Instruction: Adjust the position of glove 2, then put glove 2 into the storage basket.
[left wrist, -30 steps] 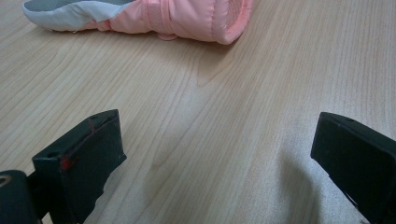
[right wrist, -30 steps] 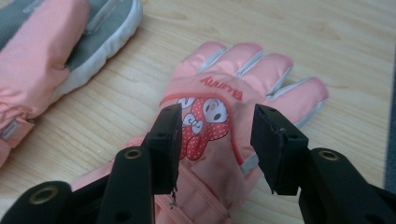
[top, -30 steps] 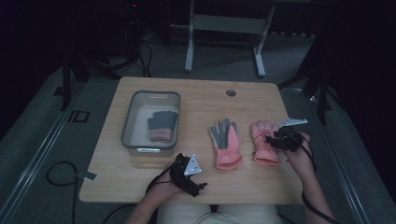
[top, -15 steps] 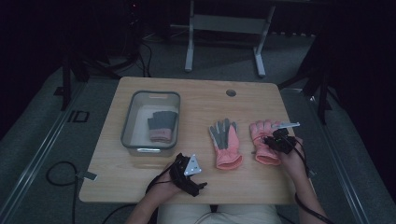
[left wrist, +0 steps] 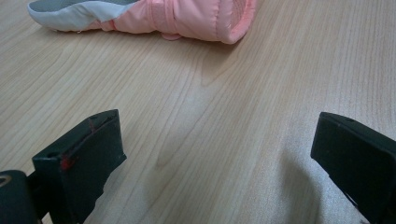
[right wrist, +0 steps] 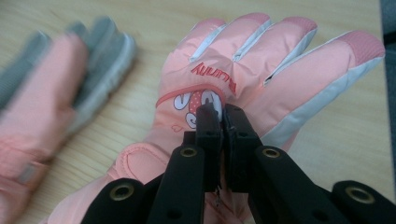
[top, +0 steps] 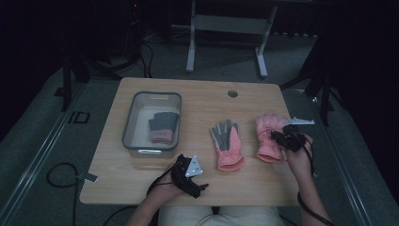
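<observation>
A pink glove (top: 269, 141) lies back up at the table's right, with its fingers pointing away from me. My right gripper (top: 278, 136) sits on its back; its jaws have just been closing. In the right gripper view the jaws stand together and pinch the glove's fabric (right wrist: 261, 60) at the printed patch, right gripper (right wrist: 222, 112). A second pink glove (top: 227, 143) with a grey palm lies to its left (right wrist: 51, 84). My left gripper (top: 202, 187) rests open near the front edge, and the left gripper view (left wrist: 212, 154) shows bare wood between its jaws, with that glove's cuff (left wrist: 187, 18) beyond.
A grey-rimmed bin (top: 129, 125) stands at the left and holds a grey and pink glove (top: 163, 128). The tabletop has a round cable hole (top: 232, 93) at the back. A person's forearms come in over the front edge. Dark floor and a desk frame lie beyond.
My right gripper has shifted left onto the back of the right-hand glove and its jaws have closed on the fabric. The left gripper has stayed in place.
</observation>
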